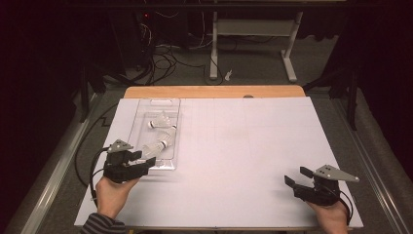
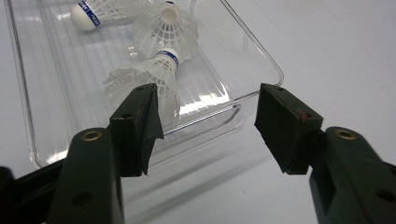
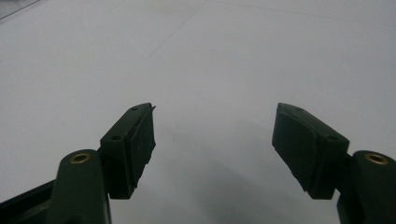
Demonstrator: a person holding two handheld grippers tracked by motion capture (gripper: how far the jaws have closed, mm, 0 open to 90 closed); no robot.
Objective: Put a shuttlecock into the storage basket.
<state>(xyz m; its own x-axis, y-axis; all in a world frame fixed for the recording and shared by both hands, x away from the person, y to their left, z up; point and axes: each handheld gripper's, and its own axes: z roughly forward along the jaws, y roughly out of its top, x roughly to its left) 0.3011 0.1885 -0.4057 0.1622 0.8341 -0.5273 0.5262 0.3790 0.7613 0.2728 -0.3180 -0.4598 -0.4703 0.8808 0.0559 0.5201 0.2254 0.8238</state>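
A clear plastic tray lies on the left of the white table and holds three white shuttlecocks. My left gripper hovers open at the tray's near end. In the left gripper view its jaws stand wide apart over the tray's near rim, with the closest shuttlecock just beyond the left jaw and two more shuttlecocks farther in. My right gripper rests open at the near right of the table; in the right gripper view nothing lies between its jaws.
The white table sheet spreads between the two grippers. A wooden table edge runs along the far side. Cables and a desk frame stand on the floor beyond.
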